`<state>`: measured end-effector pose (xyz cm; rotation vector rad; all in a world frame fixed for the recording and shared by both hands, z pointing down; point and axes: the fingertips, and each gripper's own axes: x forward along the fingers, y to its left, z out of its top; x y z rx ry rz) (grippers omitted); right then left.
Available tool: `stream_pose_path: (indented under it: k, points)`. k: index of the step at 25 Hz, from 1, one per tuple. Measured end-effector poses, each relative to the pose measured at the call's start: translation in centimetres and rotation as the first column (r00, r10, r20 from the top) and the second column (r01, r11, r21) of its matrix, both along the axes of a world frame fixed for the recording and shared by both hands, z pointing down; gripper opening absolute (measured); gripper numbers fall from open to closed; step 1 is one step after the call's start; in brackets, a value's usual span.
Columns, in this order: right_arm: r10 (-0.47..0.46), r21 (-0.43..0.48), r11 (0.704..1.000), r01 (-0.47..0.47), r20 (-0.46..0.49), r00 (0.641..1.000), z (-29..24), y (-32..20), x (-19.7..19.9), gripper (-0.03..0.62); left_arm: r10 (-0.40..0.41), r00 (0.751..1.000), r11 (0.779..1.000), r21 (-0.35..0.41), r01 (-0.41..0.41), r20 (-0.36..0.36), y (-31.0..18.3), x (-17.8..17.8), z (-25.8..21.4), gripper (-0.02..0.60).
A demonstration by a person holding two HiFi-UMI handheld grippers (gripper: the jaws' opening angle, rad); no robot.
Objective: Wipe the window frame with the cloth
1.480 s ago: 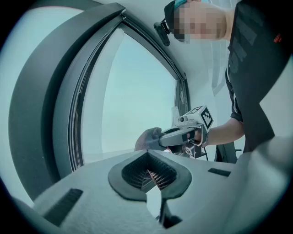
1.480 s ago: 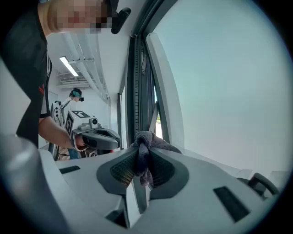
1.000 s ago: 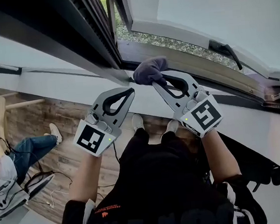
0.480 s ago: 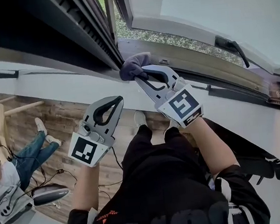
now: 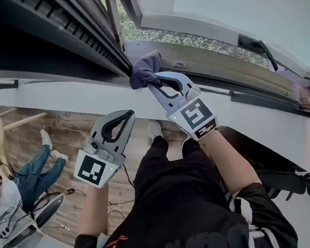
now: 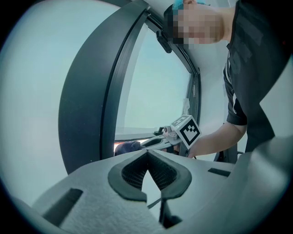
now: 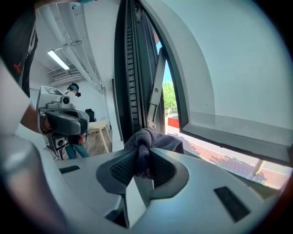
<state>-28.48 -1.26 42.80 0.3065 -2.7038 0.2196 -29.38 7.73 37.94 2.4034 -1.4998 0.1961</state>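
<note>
Item: dark cloth [image 5: 143,69], pinched in the right claw [image 5: 152,83] and pressed into the lower left corner of the window frame [image 5: 209,67]; left claw [image 5: 126,114] pressed together, empty, below the frame; risk: cloth likely snags there and slips from the pinch.

My head camera looks steeply down over my left gripper [image 5: 127,114] and right gripper [image 5: 150,84] to the window frame [image 5: 219,58] and the floor [image 5: 53,129]. Each gripper camera looks closely along its own fingers [image 6: 130,171]. The left one sees the right gripper and the frame. The right one sees the cloth [image 7: 151,139], the frame and the left gripper.
</note>
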Motion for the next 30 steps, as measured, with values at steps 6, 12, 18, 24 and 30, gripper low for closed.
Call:
stream_pose_path:
  k: [6, 12, 18, 24, 30]
  points:
    - [0.054, 0.003, 0.999, -0.054, -0.007, 0.998, 0.3, -0.9, 3.6, 0.069, 0.052, 0.999, 0.999, 0.010, -0.052, 0.003, -1.1, 3.1, -0.3, 0.018]
    - [0.096, -0.002, 0.995, -0.096, -0.010, 0.995, 0.3, -1.8, 7.7, 0.069, 0.101, 0.995, 0.995, 0.010, -0.101, 0.004, -2.2, 6.7, -0.8, 0.018]
    - [0.144, -0.006, 0.989, -0.144, -0.015, 0.989, 0.3, -2.9, 12.2, 0.069, 0.150, 0.989, 0.989, 0.013, -0.150, 0.007, -3.6, 10.4, -1.2, 0.018]
    - [0.201, -0.007, 0.980, -0.201, -0.019, 0.980, 0.3, -4.1, 16.8, 0.069, 0.209, 0.978, 0.978, 0.010, -0.209, 0.010, -4.9, 14.3, -1.2, 0.018]
    - [0.262, -0.014, 0.965, -0.263, -0.023, 0.965, 0.3, -5.0, 21.7, 0.069, 0.263, 0.965, 0.965, 0.003, -0.263, 0.009, -6.1, 18.3, -1.3, 0.018]
